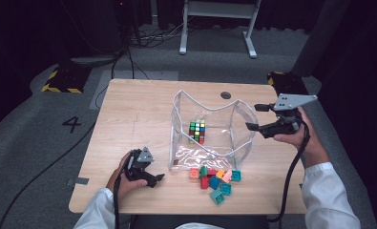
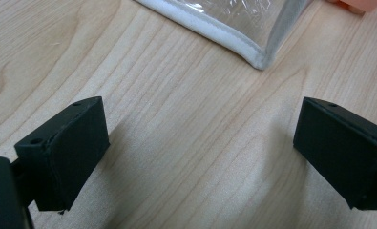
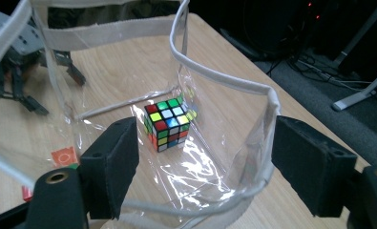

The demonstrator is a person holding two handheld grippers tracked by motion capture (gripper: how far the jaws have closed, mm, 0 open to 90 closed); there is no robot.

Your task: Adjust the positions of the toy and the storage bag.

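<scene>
While held above the right edge of the bench (image 1: 129, 109), right gripper (image 1: 258, 117) seen with jaws spread wide, nothing between them, aimed at the right wall of the clear plastic pouch (image 1: 238, 129). Noted from the right gripper view: jaws standing on either side of the pouch's white-trimmed rim, not touching it as far as visible. Pouch standing open-topped near bench centre, walls upright, white piping along edges. Rubik's cube (image 1: 197, 131) resting on the pouch floor, toward its far side; top face showing green, yellow, red and blue squares in the right gripper view (image 3: 168, 123).

Left gripper (image 1: 158, 178) held low over the near-left part of the bench, just beside the pouch's near-left corner. Jaws released, wide apart, bare wood grain between them in the left gripper view; pouch corner (image 2: 260, 59) ahead of them, apart from both.

Pile of toy building bricks (image 1: 214, 179) lying on the bench just outside the pouch's near wall: red, green, blue, teal, orange and pink pieces, touching one another. Orange brick (image 3: 64, 156) glimpsed through the pouch wall.
</scene>
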